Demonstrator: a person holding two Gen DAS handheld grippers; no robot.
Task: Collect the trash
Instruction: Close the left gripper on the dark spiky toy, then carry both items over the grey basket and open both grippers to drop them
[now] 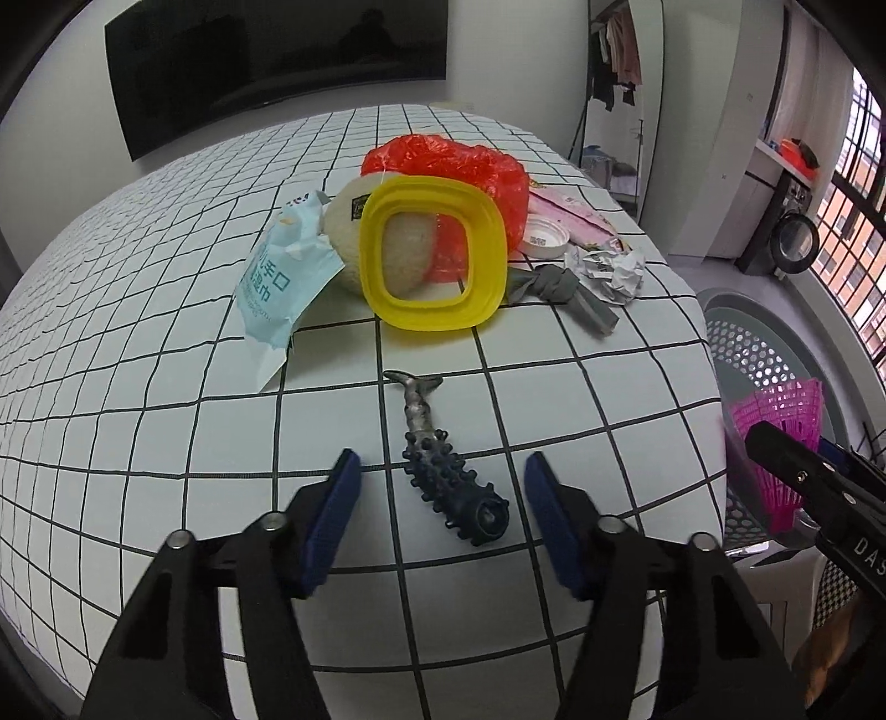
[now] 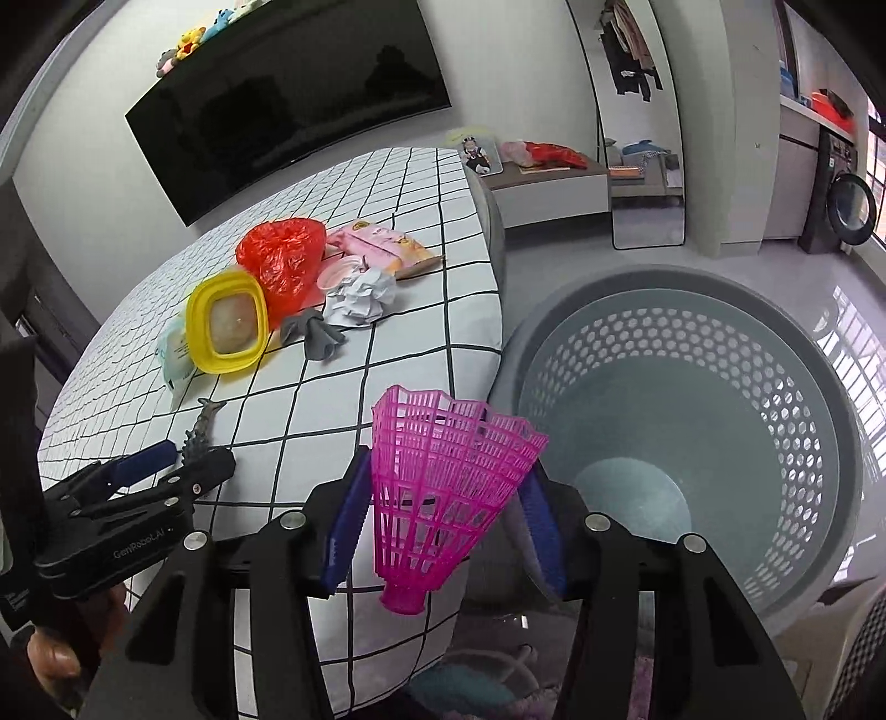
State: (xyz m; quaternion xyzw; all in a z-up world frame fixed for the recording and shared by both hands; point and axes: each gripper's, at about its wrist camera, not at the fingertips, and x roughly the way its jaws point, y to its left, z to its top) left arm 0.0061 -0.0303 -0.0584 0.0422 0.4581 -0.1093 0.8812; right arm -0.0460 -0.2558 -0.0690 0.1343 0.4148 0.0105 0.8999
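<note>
My left gripper (image 1: 443,493) is open, its blue pads either side of a dark spiky fish-shaped toy (image 1: 443,468) lying on the checked table (image 1: 166,387); I cannot tell if it touches. My right gripper (image 2: 443,498) is shut on a pink plastic shuttlecock (image 2: 437,487), held past the table's right edge beside the grey perforated basket (image 2: 692,432). Further back lies a trash pile: yellow square lid (image 1: 434,257), red plastic bag (image 1: 470,166), blue wet-wipe packet (image 1: 277,282), crumpled paper (image 1: 614,268), grey cloth strip (image 1: 559,288).
A pink packet (image 2: 382,243) and a white cap (image 1: 545,235) lie behind the pile. A TV (image 1: 266,50) hangs on the far wall. A mirror (image 2: 642,138), a low bench and a washing machine (image 2: 847,205) stand to the right.
</note>
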